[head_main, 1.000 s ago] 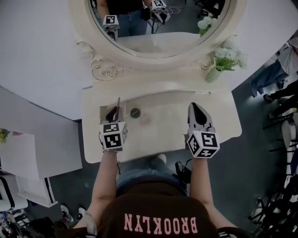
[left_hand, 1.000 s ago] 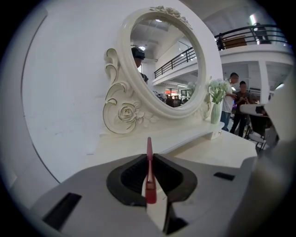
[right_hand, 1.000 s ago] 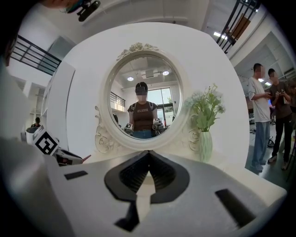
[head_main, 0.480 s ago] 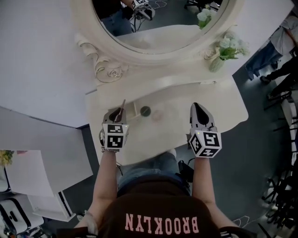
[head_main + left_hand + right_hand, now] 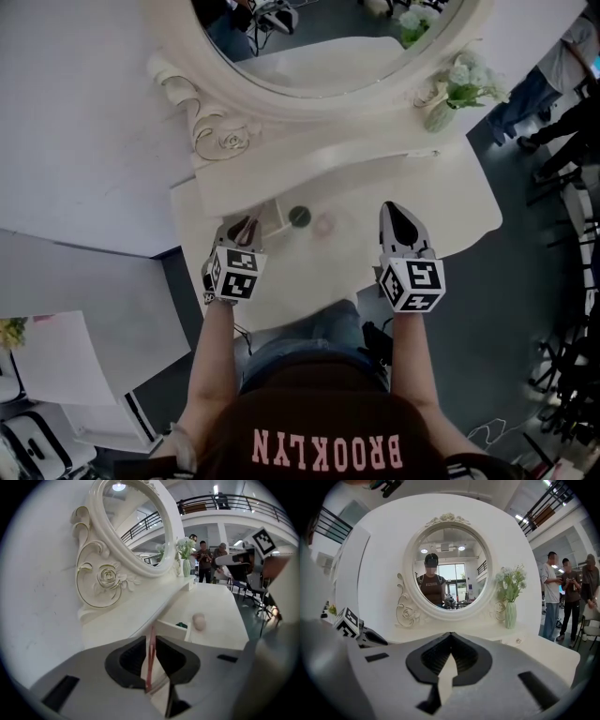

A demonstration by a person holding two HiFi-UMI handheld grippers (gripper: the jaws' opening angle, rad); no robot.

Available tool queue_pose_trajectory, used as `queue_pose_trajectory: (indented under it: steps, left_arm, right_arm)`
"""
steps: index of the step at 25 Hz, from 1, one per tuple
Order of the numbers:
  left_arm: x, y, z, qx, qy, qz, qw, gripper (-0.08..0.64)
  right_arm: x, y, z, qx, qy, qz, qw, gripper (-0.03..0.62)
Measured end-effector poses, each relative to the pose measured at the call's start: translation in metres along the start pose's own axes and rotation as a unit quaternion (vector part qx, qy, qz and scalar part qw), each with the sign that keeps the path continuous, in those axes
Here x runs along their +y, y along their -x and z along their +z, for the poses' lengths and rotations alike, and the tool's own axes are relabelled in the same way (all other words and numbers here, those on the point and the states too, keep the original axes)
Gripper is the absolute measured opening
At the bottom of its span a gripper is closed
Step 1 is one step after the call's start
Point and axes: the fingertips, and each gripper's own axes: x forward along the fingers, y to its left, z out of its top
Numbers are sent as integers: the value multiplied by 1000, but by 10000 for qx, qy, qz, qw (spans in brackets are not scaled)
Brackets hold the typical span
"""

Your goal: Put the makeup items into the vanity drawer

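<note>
The left gripper (image 5: 242,230) sits at centre left of the head view, over the left part of the cream table (image 5: 422,187). In its own view the jaws are pinched on a thin pink stick (image 5: 150,667), which stands nearly upright between the pads, its tip poking out beyond them. Just past that tip lies the small open drawer (image 5: 171,629), seen in the head view right beside the gripper's nose. A dark green round item (image 5: 299,217) sits just right of the drawer, and a pale pink puff (image 5: 324,225) lies on the table next to it.

The right gripper (image 5: 394,210) hovers over the table's right part, well apart from the drawer. Its jaws are pressed together with nothing between them, pointing toward the round mirror (image 5: 450,569). A vase (image 5: 438,114) of flowers stands at the upper right.
</note>
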Motion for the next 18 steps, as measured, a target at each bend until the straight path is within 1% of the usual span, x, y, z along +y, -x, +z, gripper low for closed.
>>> queue_pose_trajectory:
  steps: [1, 4, 11, 13, 14, 15, 16, 18]
  left_arm:
    - [1, 0, 0, -7, 19, 11, 10000, 45]
    - [4, 2, -1, -11, 76, 52, 10000, 101]
    - [13, 10, 0, -130, 380, 290, 9988, 103]
    - [17, 14, 4, -220, 458, 439, 9977, 101]
    - [20, 17, 7, -286, 502, 564, 9967, 70]
    - [24, 20, 10, -361, 574, 700, 9952, 17]
    - [27, 23, 13, -439, 699, 805, 9933, 14]
    - [31, 27, 19, -596, 1162, 851, 9878, 8]
  right_arm:
    - [3, -1, 0, 17, 28, 26, 10000, -3]
    - [9, -1, 0, 38, 84, 91, 9999, -3]
    - [8, 0, 8, -37, 165, 160, 9997, -3]
    - [5, 1, 12, -61, 174, 183, 9997, -3]
    - [4, 1, 14, -78, 179, 193, 9996, -3]
    - [2, 1, 16, -98, 184, 202, 9996, -3]
    - [0, 1, 18, -119, 187, 211, 9995, -3]
    - [-4, 2, 21, -151, 198, 232, 9994, -3]
